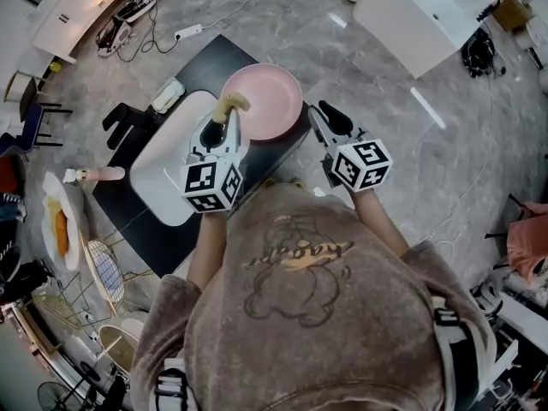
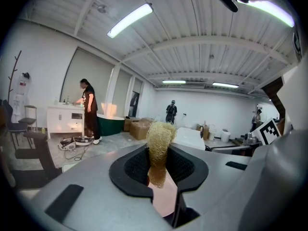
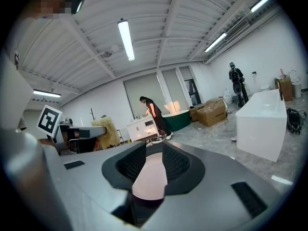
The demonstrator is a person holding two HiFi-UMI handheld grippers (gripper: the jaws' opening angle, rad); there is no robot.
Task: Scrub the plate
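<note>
A round pink plate [image 1: 270, 101] lies on the dark table [image 1: 214, 58]. My left gripper [image 1: 224, 116] is shut on a yellow fibrous scrubber [image 1: 232, 103], whose tuft hangs over the plate's left rim. In the left gripper view the scrubber [image 2: 160, 138] stands pinched between the jaws with the pink plate [image 2: 166, 201] underneath. My right gripper [image 1: 318, 116] sits at the plate's right edge. Its jaws stand apart, and in the right gripper view [image 3: 149, 170] the plate [image 3: 150, 179] shows through the gap, with no pad pressing on it.
A white basin-like tray [image 1: 167, 165] lies on the table left of the plate. A white bottle [image 1: 98, 175], a dish with orange food [image 1: 60, 225] and a wire rack [image 1: 107, 272] stand at the left. A white bathtub [image 1: 428, 11] stands far right. Cables cross the floor.
</note>
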